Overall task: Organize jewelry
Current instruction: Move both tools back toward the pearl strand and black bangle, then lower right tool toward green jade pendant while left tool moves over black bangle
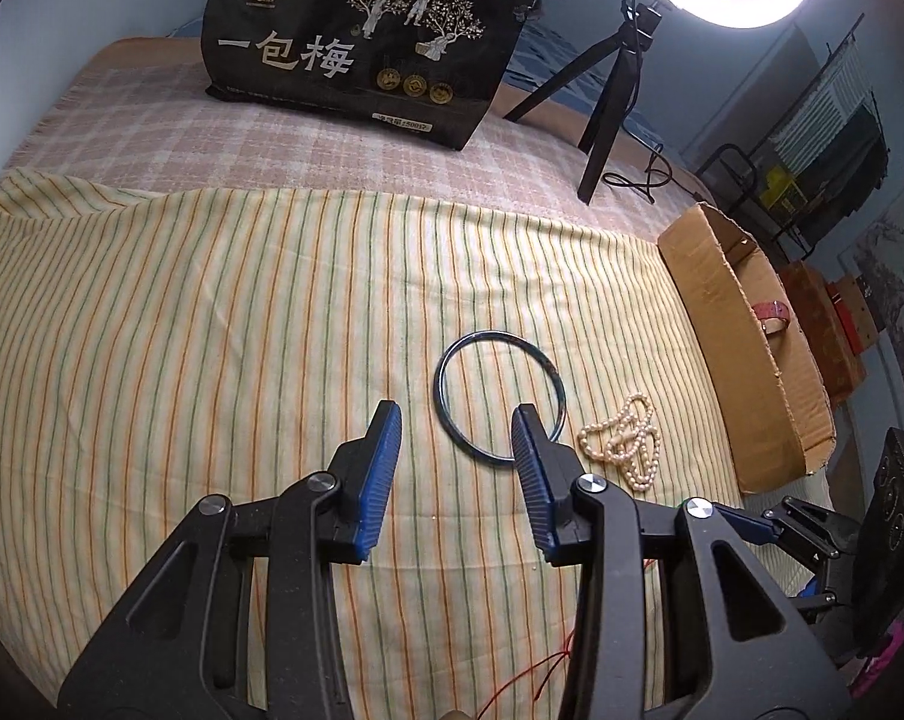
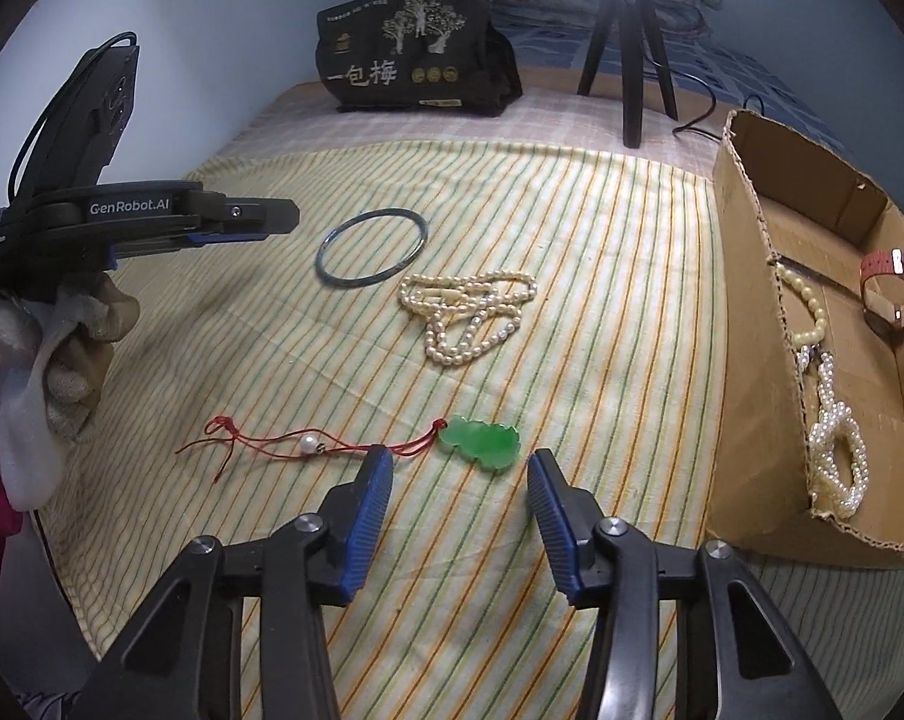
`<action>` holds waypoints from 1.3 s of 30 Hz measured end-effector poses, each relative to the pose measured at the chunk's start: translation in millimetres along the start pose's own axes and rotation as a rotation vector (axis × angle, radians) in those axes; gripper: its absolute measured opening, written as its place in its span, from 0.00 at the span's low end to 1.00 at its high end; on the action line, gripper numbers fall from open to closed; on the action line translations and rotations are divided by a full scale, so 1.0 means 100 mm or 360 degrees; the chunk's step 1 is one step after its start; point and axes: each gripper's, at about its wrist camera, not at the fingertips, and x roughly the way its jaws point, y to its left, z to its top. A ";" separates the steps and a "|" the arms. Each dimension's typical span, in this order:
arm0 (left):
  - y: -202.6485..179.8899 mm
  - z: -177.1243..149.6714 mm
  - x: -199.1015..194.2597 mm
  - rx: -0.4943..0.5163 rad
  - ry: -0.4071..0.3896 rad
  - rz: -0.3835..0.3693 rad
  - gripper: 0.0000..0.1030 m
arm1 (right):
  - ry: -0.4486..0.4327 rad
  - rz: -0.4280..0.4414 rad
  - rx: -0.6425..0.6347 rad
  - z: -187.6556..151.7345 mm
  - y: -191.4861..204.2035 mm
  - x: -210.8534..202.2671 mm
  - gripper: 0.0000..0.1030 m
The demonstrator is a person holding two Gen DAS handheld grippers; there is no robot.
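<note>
Green pendant (image 2: 482, 441), bangle (image 2: 371, 248) and pearl necklace (image 2: 467, 315) lie unsorted on the striped cloth (image 2: 602, 300); the cardboard box (image 2: 752, 312) holds a watch (image 2: 893, 288) and beads (image 2: 836, 438). My left gripper (image 1: 457, 435) and right gripper (image 2: 459, 483) gape empty.

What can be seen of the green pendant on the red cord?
The green pendant is a flat, glossy, translucent gourd-like piece, jade by its look. It lies flat on the striped cloth, just ahead of the open right gripper, untouched. A knotted red cord runs from its left end, carrying one white bead, and passes by the gripper's left fingertip.
</note>
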 end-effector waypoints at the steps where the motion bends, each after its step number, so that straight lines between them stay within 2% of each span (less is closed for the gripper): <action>1: 0.00 0.00 0.01 -0.0001 0.0002 0.0000 0.38 | -0.0001 0.0002 0.0004 0.00 0.00 0.00 0.46; 4: -0.01 0.01 0.04 0.0000 0.0008 -0.0003 0.37 | -0.0001 0.0004 0.0004 0.00 0.01 0.02 0.46; 6: -0.01 0.01 0.05 0.0002 0.0013 -0.0004 0.33 | 0.0000 0.0001 0.0005 0.00 0.02 0.03 0.46; 39: -0.07 0.02 0.16 0.0015 0.0042 -0.0031 0.32 | -0.0007 -0.0009 0.0027 0.02 -0.01 0.06 0.42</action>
